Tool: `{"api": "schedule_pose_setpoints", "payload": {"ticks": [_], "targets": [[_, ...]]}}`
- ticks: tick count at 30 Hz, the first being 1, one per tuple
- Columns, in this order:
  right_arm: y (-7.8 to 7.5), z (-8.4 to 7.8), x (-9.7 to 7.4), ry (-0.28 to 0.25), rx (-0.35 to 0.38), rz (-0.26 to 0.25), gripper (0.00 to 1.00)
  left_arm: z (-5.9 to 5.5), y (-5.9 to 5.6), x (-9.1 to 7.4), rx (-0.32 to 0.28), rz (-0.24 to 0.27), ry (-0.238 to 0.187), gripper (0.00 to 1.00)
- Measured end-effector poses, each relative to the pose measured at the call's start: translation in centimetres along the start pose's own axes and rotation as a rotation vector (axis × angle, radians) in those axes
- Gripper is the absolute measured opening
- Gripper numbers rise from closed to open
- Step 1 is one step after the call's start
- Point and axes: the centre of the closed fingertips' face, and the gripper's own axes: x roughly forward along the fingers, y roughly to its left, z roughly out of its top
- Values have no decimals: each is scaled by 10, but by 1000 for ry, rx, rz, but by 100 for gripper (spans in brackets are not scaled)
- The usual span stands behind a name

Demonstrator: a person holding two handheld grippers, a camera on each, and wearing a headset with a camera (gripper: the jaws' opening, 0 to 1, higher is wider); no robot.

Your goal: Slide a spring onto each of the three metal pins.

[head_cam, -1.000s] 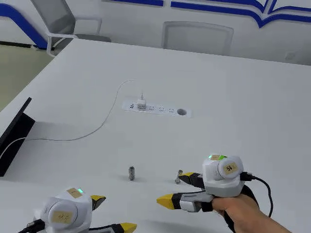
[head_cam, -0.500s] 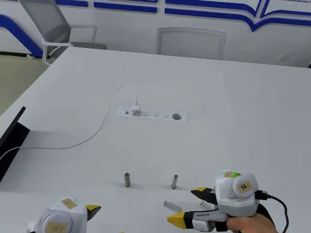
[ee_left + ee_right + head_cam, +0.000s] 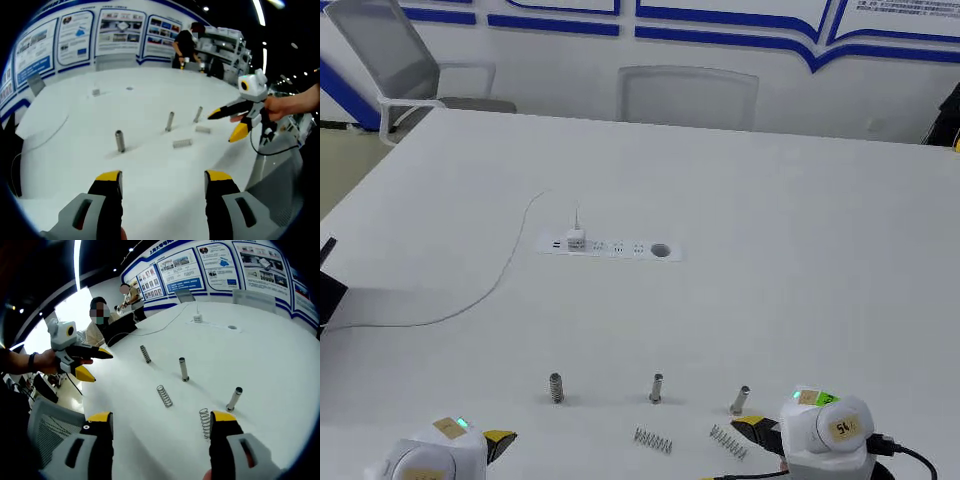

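Key relation: the near spring (image 3: pixel 205 422) lies flat on the table (image 3: pixel 280 360), just beside one jaw tip of the right gripper (image 3: pixel 162 420). It sits off-centre in the gap and apart from the tip. Its long axis runs roughly along the direction the jaws point, so a pinch would land across the coils, which is fine. My read is it needs a small sideways shift to centre it first. Right gripper jaws are wide, nothing held. Left gripper (image 3: pixel 163 177) jaws are also wide and empty, well back from all parts, so right is clearly nearer. The right pin (image 3: pixel 234 398) stands just beyond that spring and is bare. The middle pin (image 3: pixel 183 369) is bare too, with the second spring (image 3: pixel 163 395) loose in front of it. The left pin (image 3: pixel 145 354) already wears a spring; its coils read clearly in the right gripper view, less so in the head view. The head view gives the layout: pins in a row, loose springs on the near side. The left gripper view catches the right gripper side-on, tips spread.
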Motion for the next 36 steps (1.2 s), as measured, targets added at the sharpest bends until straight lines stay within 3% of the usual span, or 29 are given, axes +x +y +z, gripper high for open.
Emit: {"api": "schedule_pose_setpoints", "payload": {"ticks": [16,36], "targets": [[0,-21,-10,7,39,-8,82,5,-7,23,49,-50,35,68],[-7,-21,-20,-26,69,-14,83,24,-17,49,130,-104,61,69]]}}
